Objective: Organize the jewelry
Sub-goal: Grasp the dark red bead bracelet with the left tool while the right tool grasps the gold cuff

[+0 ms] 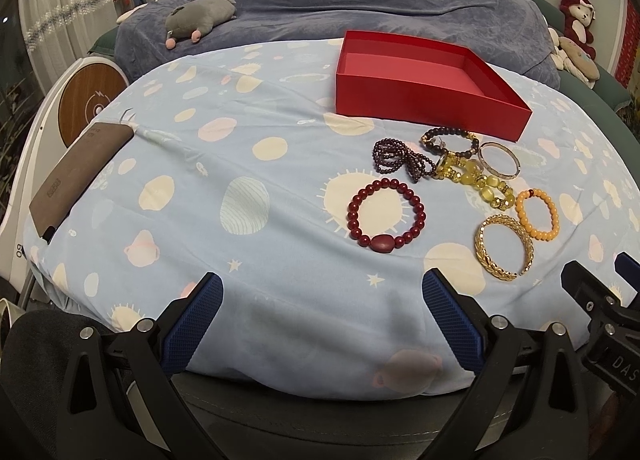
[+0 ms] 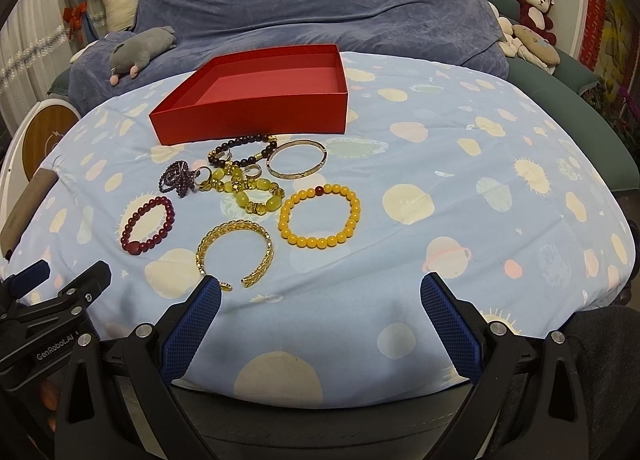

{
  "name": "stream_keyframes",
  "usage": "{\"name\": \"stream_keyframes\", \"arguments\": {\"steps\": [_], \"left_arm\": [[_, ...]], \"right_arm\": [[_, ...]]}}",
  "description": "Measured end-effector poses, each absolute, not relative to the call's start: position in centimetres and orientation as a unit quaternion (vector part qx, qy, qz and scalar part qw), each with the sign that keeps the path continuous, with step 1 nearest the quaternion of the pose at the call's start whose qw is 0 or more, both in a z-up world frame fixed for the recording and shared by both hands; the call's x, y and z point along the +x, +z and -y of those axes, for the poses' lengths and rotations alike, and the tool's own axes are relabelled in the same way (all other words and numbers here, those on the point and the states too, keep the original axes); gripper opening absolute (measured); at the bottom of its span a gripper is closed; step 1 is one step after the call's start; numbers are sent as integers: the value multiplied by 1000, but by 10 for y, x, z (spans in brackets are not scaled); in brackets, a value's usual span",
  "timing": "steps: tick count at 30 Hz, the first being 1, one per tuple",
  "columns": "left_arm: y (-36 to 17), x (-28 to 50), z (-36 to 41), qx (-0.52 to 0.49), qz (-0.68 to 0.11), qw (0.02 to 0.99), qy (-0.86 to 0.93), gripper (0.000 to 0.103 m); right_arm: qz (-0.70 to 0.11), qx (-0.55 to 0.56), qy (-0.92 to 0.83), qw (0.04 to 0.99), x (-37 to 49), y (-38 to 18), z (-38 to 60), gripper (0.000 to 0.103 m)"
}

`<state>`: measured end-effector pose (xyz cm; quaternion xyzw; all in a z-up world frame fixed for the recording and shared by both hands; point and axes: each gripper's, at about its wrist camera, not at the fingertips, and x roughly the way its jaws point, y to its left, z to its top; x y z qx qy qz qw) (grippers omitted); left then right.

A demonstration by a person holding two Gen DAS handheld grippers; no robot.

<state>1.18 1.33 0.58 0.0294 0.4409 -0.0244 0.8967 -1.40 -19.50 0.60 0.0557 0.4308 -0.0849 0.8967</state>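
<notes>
Left hand-held gripper [image 1: 322, 294] and right hand-held gripper [image 2: 320, 296] hover level, jaws spread.

Both wrist views face forward, sharing the red box [image 1: 424, 80].

"GenRobot.AI" stands on the left hand-held gripper [image 2: 60, 292], left of the right one; "DAS" shows on the right hand-held gripper [image 1: 600, 288].

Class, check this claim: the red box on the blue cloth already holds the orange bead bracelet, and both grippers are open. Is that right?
One error: the red box is empty. The orange bead bracelet lies on the blue cloth in front of it, as the right wrist view shows. Both the left gripper and the right gripper are open.
</notes>
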Motion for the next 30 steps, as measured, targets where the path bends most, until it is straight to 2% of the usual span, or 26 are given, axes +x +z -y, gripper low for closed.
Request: {"name": "stream_keyframes", "arguments": {"steps": [21,24,30], "left_arm": [[-8,67,2,29,-469,882,-28,95],[-6,68,4,24,-471,881,-35,95],[-4,59,26,29,-473,878,-65,95]], "right_arm": [[-461,65,-101,879,46,-9,223,94],[-468,66,-102,876,52,-12,224,91],[-475,74,-117,869,43,-15,236,91]]}}
